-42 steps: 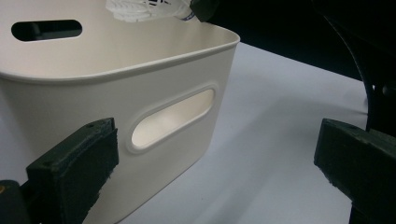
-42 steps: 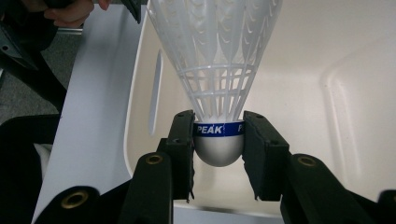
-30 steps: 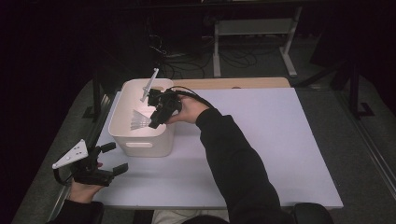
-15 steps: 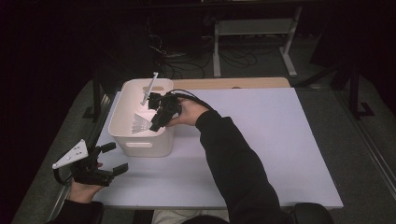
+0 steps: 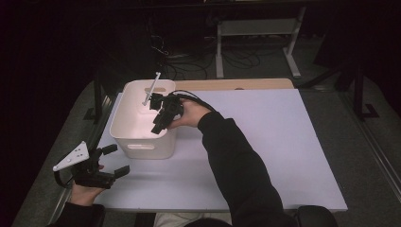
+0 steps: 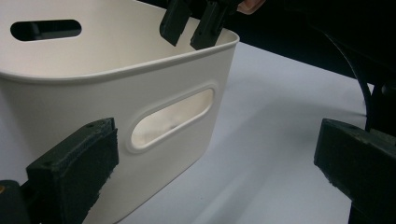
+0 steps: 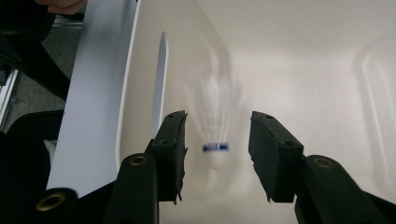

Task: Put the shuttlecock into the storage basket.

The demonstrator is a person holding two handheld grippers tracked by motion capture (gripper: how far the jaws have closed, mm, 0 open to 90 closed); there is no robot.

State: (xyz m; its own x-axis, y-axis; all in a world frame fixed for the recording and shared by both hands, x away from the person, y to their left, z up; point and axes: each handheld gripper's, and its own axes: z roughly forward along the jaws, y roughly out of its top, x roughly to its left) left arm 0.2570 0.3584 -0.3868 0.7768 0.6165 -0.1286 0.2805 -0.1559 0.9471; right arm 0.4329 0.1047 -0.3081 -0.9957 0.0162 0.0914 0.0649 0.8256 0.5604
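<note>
Shuttlecock (image 7: 215, 122) now free, blurred, inside bin (image 5: 142, 146).
Right gripper (image 7: 217, 154) parted above it; left gripper (image 5: 111, 161) wide, near bin.

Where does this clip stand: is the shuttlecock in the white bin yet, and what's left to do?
Done, by the look of it: the shuttlecock appears blurred inside the bin, between the right gripper's open fingers, apparently just released. In hand: nothing; the left gripper sits open at the table's near-left corner. Left: probably lifting the right gripper out of the bin.
</note>
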